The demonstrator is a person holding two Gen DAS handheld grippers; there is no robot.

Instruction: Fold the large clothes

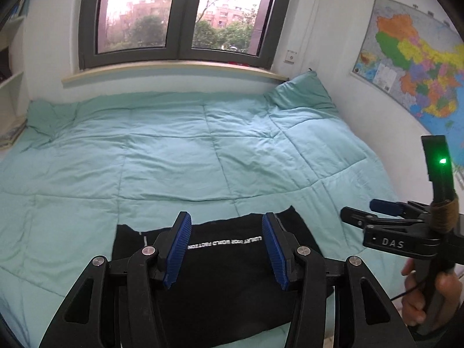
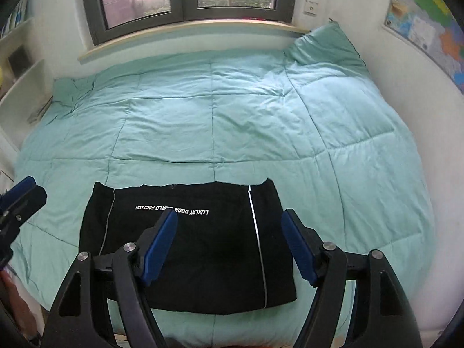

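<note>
Black garment (image 2: 188, 246) lies folded into a compact rectangle on the bed (image 2: 261, 121); folding looks finished. Left gripper (image 1: 226, 249) and right gripper (image 2: 229, 246): jaws wide, holding nothing.

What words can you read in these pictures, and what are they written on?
"LUXLRY DOOR WORLD FACTION", upside down, partly hidden by a jaw: black garment.
"DAS": right gripper.
The wall map has print too small to read.

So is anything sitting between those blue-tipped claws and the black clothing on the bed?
Nothing visible. The black folded garment with white lettering lies flat on the teal quilt, with the open left gripper and open right gripper above it.
</note>
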